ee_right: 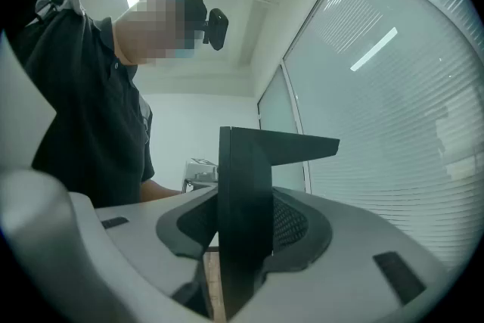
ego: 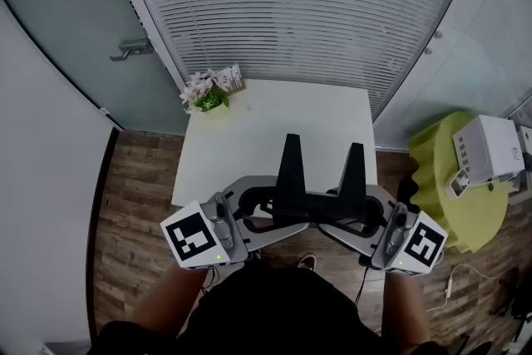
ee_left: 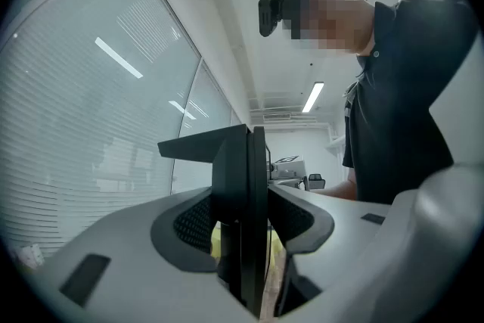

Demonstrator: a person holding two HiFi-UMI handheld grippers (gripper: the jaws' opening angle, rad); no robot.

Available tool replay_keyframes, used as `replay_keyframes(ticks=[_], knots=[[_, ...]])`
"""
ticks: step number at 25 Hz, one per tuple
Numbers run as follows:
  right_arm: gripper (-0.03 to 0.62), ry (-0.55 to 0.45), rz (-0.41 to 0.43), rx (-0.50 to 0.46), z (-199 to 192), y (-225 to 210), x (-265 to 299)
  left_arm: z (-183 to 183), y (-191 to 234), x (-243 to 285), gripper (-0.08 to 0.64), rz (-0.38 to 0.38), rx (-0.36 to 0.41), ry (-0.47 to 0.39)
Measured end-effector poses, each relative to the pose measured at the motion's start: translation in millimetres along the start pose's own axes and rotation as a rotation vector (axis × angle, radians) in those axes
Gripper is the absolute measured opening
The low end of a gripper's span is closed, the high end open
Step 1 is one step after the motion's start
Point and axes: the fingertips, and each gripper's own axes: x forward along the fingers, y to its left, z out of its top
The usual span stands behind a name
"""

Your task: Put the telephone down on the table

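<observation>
Right now the black telephone (ego: 320,205) hangs between both grippers over the near edge of the white table (ego: 307,116), its two wedge-shaped uprights pointing up. The left gripper (ego: 264,210) clamps one end of its body and the right gripper (ego: 368,210) clamps the other, each with its jaws fairly wide and its pads pressed against the dark slab. A small pot of flowers (ego: 204,93) stands at the table's far left corner, well apart from the telephone.
</observation>
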Motion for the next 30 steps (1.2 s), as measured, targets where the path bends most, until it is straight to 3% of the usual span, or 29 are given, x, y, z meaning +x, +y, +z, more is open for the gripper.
replay_keyframes(ticks=[23, 30], knots=[[0.178, 0.014, 0.006, 0.037, -1, -1, -1, -1, 0, 1, 0.209, 0.010, -0.019, -0.014], [0.178, -0.019, 0.016, 0.017, 8, 15, -42, 2, -34, 31, 0.209, 0.022, 0.003, -0.004]])
